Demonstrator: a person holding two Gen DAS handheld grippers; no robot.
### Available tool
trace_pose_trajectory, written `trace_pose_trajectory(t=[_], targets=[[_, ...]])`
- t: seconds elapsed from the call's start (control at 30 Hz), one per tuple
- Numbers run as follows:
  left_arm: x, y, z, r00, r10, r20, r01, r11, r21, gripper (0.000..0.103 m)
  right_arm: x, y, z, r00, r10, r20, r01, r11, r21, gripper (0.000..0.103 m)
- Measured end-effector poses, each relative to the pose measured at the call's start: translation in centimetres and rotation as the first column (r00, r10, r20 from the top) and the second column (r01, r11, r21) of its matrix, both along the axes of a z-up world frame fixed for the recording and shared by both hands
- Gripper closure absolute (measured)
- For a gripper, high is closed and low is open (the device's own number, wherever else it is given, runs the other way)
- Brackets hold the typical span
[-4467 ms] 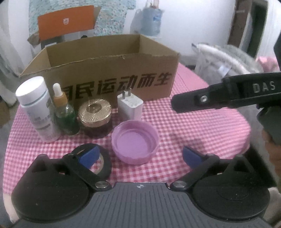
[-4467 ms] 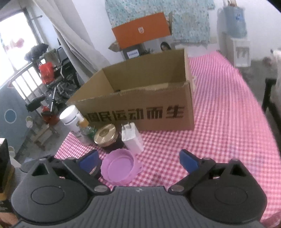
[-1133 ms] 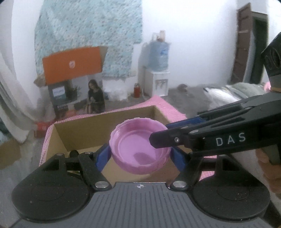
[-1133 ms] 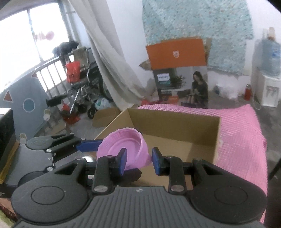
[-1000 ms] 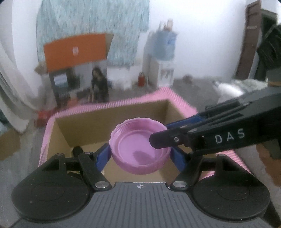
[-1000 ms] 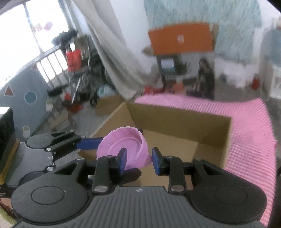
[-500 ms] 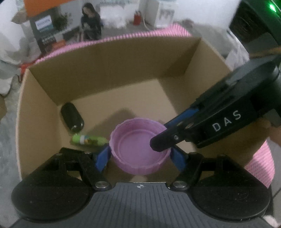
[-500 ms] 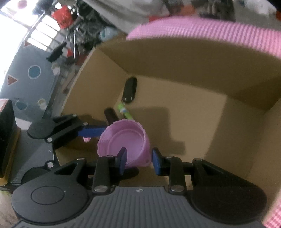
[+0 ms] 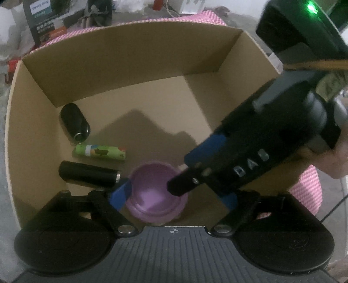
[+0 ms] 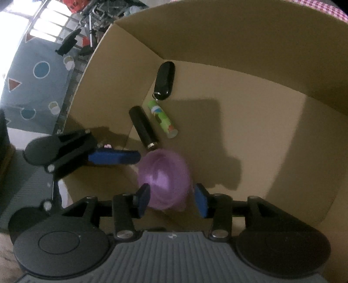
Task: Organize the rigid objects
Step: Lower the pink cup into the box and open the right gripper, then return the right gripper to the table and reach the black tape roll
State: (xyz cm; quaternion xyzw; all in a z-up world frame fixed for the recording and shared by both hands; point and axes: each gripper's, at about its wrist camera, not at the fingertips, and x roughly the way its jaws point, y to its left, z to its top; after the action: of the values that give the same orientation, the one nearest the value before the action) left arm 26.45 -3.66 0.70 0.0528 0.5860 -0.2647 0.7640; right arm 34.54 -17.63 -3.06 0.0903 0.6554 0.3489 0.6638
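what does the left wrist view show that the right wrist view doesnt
Only the left wrist view shows the right gripper's black body with its white lettering, a green indicator light above it, and a strip of pink checked cloth past the box's right wall.

Only the right wrist view shows the barred window and the floor mat with coloured shapes outside the box.

Both show the cardboard box, the blurred purple lid between open jaws, the black key fob, the green tube and the black cylinder.

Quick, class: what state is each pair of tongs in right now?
Left tongs: open, purple lid released between them.
Right tongs: open, holding nothing.
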Motion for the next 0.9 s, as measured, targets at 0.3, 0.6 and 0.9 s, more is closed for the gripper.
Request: trace_pose_trajectory(t=[0.3, 0.6, 0.9], targets=[[-1.6, -0.3, 3.5, 0.992, 0.092, 0.091, -0.083, 0.992, -0.095, 0.015, -1.2, -3.6, 3.9, 0.986, -0.156, 0.057, 0.144, 0.973, 0.181, 0.051], [-6.8, -1.6, 8.1, 0.931, 0.202, 0.305, -0.157, 0.974, -0.166, 0.014, -9.4, -11.5, 9.5, 0.89, -0.389, 0.237, 0.273, 0.873, 0.405, 0.049], [-15.2, -2.6, 9.8, 0.82, 0.268, 0.505, -0.199, 0.962, -0.187, 0.014, -20.1, -15.8, 10.5, 0.764, -0.547, 0.342, 0.315, 0.779, 0.542, 0.042]])
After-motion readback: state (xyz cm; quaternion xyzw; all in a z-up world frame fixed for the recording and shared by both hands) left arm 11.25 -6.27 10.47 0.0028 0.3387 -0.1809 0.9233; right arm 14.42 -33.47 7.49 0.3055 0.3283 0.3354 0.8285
